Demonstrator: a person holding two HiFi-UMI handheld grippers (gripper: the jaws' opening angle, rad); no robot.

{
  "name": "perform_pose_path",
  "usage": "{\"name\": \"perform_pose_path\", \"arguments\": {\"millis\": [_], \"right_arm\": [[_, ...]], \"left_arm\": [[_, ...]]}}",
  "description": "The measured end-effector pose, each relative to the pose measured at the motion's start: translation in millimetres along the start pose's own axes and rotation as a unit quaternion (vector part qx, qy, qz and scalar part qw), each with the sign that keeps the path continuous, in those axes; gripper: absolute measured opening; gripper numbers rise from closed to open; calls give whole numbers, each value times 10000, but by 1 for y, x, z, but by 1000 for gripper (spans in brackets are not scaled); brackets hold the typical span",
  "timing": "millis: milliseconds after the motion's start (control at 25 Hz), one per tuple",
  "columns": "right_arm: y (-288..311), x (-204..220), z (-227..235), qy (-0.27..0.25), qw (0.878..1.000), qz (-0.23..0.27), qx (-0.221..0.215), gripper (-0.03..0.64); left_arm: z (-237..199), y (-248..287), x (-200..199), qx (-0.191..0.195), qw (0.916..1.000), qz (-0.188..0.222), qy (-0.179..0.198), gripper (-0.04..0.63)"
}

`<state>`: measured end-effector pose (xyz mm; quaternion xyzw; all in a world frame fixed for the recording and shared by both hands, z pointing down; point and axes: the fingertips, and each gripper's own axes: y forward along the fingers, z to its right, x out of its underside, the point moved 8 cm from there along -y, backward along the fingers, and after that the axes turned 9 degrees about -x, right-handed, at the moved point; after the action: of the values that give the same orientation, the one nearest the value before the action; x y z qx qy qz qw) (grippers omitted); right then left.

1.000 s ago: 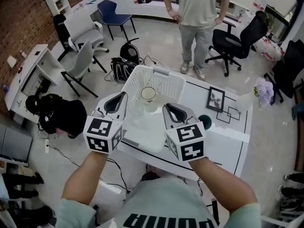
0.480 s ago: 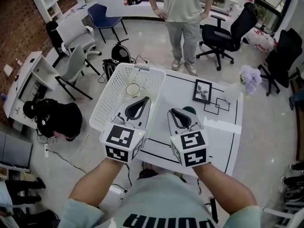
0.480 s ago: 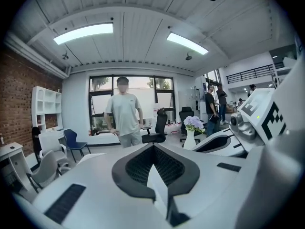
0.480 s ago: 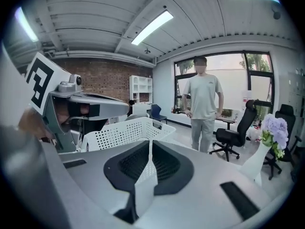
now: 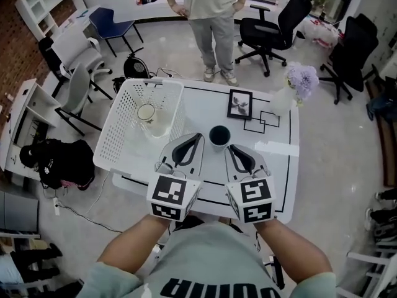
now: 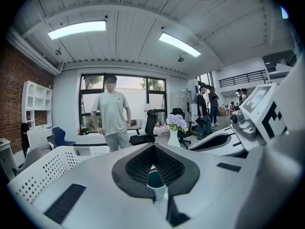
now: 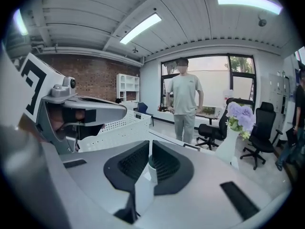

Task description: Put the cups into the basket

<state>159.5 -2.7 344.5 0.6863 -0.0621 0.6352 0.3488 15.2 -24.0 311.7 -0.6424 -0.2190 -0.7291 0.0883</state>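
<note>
White outside, dark teal inside, the cup (image 5: 219, 135) stands upright.

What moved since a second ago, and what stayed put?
The left gripper and right gripper swung from over the basket to its right and now point at the dark cup. Nothing was grabbed or dropped; both stay shut. The clear cup stayed in the basket.

I note a white table (image 5: 205, 107) marked with black lines. Standing directly on it: a white basket (image 5: 110, 146) at the left edge, a dark cup (image 5: 219, 136) near centre, a framed picture (image 5: 239, 104) beyond the cup, and a vase of purple flowers (image 5: 290, 90) at the far right corner.
</note>
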Motion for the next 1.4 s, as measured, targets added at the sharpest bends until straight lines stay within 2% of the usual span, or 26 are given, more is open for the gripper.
{"name": "perform_pose_path", "arguments": {"millis": [280,520,920,1400], "right_arm": [[-27,45,17,29,9995,-161,255,35],[-37,73,27,132,9990,-279,326,35],[-35,95,38,177,9989,-274,326,35],[-29,95,37,179,9990,-270,310,35]], "left_arm": [[41,7,41,97,9997,-160,-139,3],[59,8,68,-18,9996,-265,-136,3],[73,4,94,-99,9987,-454,-212,3],[70,3,100,-82,9986,-467,-220,2]]}}
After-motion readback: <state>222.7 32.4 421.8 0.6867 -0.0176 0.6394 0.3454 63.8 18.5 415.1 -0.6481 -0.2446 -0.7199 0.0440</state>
